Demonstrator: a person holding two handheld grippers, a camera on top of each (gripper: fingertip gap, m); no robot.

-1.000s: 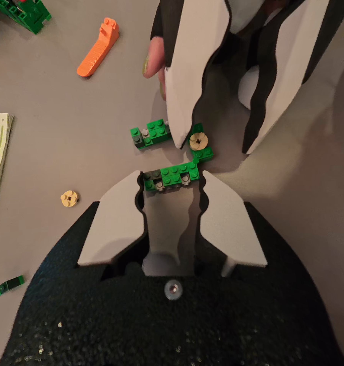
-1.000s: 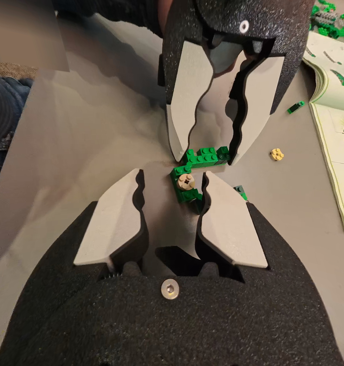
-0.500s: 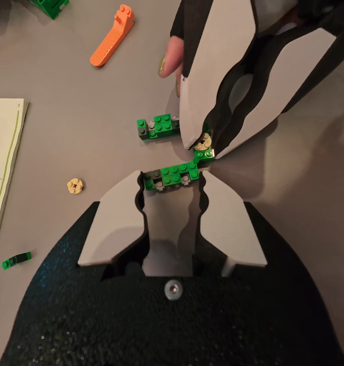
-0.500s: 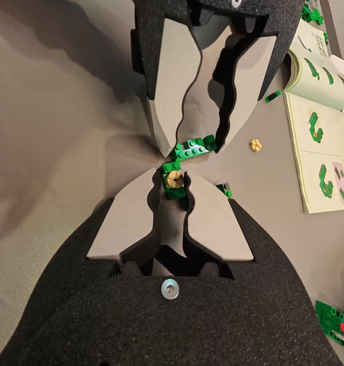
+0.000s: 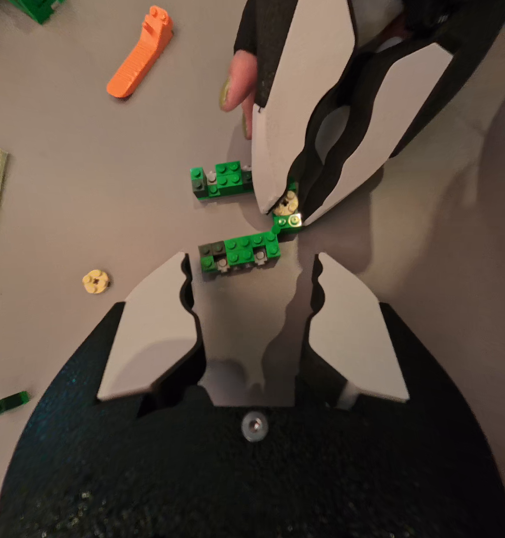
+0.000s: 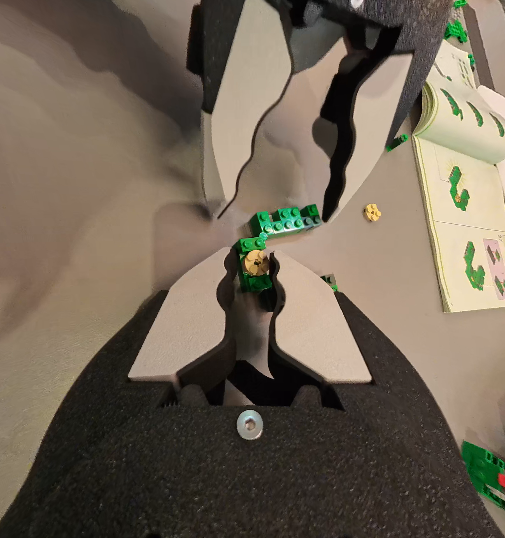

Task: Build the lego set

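A: Near the middle of the grey table [image 5: 70,174], a hinged green assembly [image 5: 239,250] is seen lying flat, with a second short section [image 6: 254,270] joined to it at a corner link. A tan round plate [image 6: 255,263] is seated on that short section.

B: Right gripper [image 6: 251,259] state?

A: Narrowed down around the short section; both inner faces appear pressed against its sides, tan round plate between them. It is judged to be holding that section.

B: Left gripper [image 5: 251,259]?

A: Spread wide. The long section is seen just ahead of its tips, one tip close beside the dark end, no clamping visible.

B: Step in hand?

A: Judged as angling or seating the hinged short section while the long one is left loose. Progress is taken as early to middle: a separate green sub-build [image 5: 220,180] lies just beside, unattached, toward the far edge.

B: Other items?

A: A loose tan round piece [image 5: 95,281] and an orange brick separator [image 5: 140,56] are noted toward the left side, an open instruction booklet [image 6: 472,221] at the table's edge, a small green piece [image 5: 5,404] near the left edge.

B: Next move?

A: The long section would likely need to be pinched by the left gripper so the hinge can be turned without the whole assembly sliding. Gentle force is advised; the corner link looks thin.
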